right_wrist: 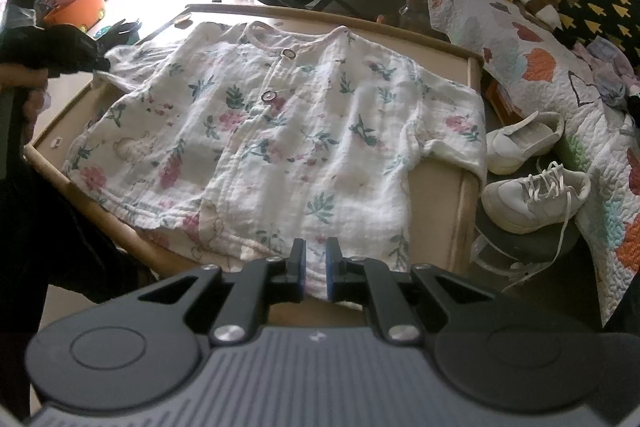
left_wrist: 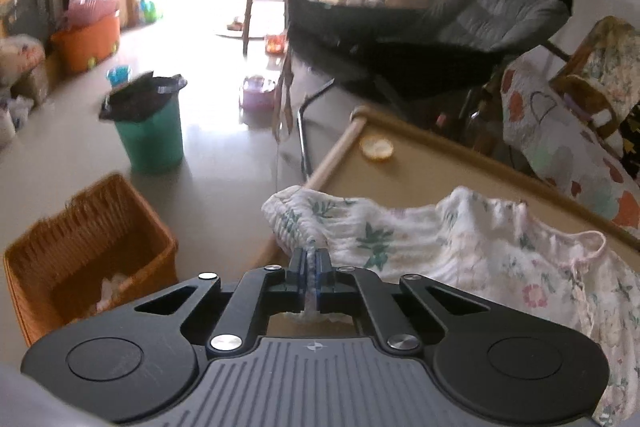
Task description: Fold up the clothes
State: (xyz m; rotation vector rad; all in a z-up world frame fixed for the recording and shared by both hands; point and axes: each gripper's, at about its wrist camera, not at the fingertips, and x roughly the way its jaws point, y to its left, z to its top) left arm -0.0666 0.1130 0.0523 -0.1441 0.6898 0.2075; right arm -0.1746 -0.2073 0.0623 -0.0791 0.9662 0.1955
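While my left tool (left_wrist: 310,259) pinches a gathered fold of the floral shirt (right_wrist: 280,131) at its sleeve, my right tool (right_wrist: 316,259) stands at the shirt's hem, its blue pads close together with white cloth caught between them. That shirt lies spread flat, buttons up, on the bench (right_wrist: 466,163), covering most of the top; its collar points to the far rim, and one sleeve reaches the bench's right edge. From my right wrist view, my left tool (right_wrist: 80,57) shows beyond the shirt's other sleeve, by the bench's left corner, held in my hand (right_wrist: 22,79). Just right of the bench, two white shoes (right_wrist: 528,171) sit beside a quilted blanket (right_wrist: 540,67). Left of the bench, on the floor, stands a wicker basket (left_wrist: 88,251), and farther out from the bench a green bin (left_wrist: 152,131) lined with a black bag. A small yellow lid (left_wrist: 376,147) rests near the bench's far corner.
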